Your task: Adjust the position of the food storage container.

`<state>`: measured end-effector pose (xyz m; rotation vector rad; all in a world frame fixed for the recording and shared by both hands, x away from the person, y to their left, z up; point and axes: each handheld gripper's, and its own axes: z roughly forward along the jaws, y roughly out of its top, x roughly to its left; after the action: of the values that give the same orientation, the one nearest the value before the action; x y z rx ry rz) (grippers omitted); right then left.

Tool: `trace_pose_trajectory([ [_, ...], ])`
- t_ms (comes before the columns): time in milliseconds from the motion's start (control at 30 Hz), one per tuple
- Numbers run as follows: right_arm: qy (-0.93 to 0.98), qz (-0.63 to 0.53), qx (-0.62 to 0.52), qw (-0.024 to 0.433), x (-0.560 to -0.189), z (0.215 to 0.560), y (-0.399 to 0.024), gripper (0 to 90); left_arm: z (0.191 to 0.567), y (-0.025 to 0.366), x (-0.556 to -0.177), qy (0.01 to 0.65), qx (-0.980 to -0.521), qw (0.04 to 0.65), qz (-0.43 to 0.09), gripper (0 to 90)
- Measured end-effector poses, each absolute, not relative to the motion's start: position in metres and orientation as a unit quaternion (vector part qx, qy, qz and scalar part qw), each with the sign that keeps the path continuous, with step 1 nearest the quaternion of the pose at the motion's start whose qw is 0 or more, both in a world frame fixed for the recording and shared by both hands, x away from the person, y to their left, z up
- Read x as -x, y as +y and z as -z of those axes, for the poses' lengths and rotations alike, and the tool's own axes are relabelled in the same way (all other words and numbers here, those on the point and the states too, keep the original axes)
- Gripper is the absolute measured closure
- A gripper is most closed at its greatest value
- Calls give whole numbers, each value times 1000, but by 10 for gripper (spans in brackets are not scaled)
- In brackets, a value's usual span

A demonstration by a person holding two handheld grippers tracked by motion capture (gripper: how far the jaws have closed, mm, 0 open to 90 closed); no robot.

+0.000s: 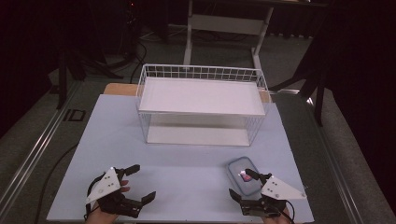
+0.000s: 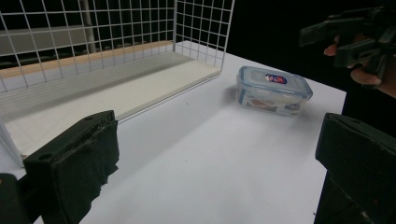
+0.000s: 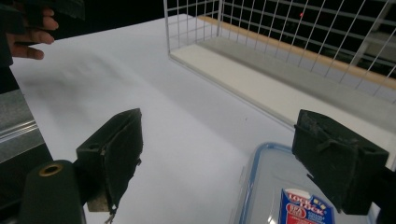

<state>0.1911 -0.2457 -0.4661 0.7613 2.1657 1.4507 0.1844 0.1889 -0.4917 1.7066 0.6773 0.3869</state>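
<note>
Holding both tongs wide open, nothing grabbed yet: left tongs [image 1: 140,182] idle, right tongs [image 1: 242,185] hovering just over the lidded plastic box [image 1: 243,175] on the worktop [image 1: 187,168]. Wire rack [image 1: 201,105] looks empty, so I'd say barely started.

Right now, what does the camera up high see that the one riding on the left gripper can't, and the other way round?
High view alone: the rack's upper shelf from above, the left gripper itself, the floor and a white stand behind the table. Left gripper view alone: the container's side label and a close look between its own open jaws. Both share the white table, the wire rack, the lidded container and the right gripper.
</note>
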Motion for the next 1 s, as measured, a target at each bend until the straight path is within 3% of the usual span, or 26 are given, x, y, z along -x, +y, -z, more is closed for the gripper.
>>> trace_pose_trajectory([
  [400,769,-550,-257,203,-181,443,-243,121,492,188,-183,289,-735,589,-171,6],
  [600,777,-534,-275,189,-182,433,-245,150,491,188,-182,287,-735,589,-173,6],
  [733,782,-519,-278,203,-182,428,-250,242,492,188,-184,289,-735,589,-171,6],
  [1000,794,-486,-319,176,-190,441,-280,564,492,187,-183,291,-734,589,-172,7],
])
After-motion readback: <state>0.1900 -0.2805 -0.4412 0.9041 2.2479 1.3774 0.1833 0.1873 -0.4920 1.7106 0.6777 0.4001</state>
